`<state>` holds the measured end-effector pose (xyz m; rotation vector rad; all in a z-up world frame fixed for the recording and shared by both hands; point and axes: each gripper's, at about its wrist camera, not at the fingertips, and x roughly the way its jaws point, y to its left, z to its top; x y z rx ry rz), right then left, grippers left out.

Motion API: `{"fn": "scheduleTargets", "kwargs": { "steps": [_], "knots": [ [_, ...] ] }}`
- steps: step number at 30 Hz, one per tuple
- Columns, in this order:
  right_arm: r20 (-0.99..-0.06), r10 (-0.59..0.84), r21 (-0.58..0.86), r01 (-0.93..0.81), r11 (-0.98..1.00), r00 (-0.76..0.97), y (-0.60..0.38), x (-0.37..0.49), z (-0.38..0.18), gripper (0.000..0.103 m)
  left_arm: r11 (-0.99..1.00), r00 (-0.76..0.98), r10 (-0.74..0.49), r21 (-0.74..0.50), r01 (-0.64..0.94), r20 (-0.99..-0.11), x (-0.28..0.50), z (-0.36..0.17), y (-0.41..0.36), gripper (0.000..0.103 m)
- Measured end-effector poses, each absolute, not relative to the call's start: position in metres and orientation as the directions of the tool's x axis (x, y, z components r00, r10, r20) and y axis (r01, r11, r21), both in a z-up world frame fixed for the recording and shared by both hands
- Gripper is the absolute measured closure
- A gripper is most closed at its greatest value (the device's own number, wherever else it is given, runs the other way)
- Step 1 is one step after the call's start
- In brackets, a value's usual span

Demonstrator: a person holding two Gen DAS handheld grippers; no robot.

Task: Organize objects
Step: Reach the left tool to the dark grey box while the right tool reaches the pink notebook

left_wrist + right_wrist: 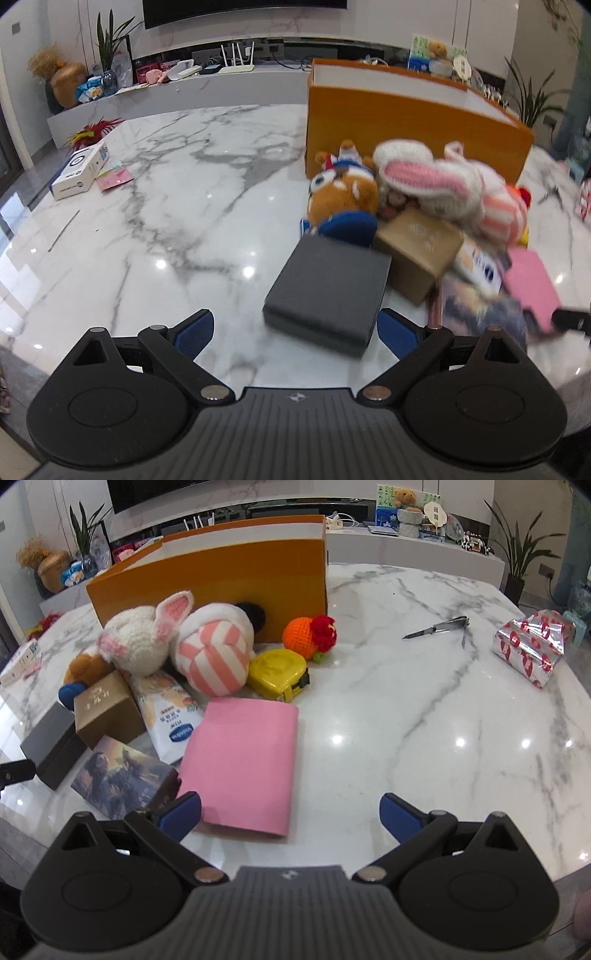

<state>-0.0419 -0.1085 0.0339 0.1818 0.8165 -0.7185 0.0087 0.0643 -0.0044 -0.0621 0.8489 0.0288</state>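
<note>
Marble table (424,709) bears one orange box (229,572) and two plush rabbits; both claws gape wide, empty.

Worktop (406,701) holdings, from my right tongs: open carton (221,572) at the back; rabbit toy (144,646) and striped plush (214,657) before it; knitted fruit (308,635) to their right; tape measure (277,672) in front of that; notebook (240,764) nearest me; picture box (122,775) left of it; nail clippers (439,627) and wrapped parcel (532,646) far right.
</note>
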Motion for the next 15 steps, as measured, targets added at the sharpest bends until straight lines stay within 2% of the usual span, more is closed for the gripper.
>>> {"fn": "scheduleTargets", "kwargs": {
  "steps": [4,9,12,15],
  "knots": [
    [-0.718,-0.513,-0.135,0.629,0.766,0.471,-0.105,-0.033,0.033,0.001,1.000,0.672,0.011,0.010,-0.005,-0.741,0.026,-0.007,0.054,0.000],
    [-0.727,-0.497,-0.120,0.624,0.772,0.474,-0.107,-0.031,0.031,0.001,0.986,0.650,-0.065,0.051,0.159,-0.757,0.035,-0.018,0.037,0.000],
    [-0.727,-0.493,-0.110,0.628,0.770,0.477,-0.108,-0.032,0.031,0.001,0.976,0.650,-0.013,0.133,0.174,-0.760,0.038,-0.024,0.028,0.000],
    [-0.729,-0.486,-0.109,0.619,0.777,0.482,-0.107,-0.030,0.030,0.001,0.974,0.634,0.002,0.146,0.175,-0.773,0.042,-0.030,0.028,0.000]
  ]
}}
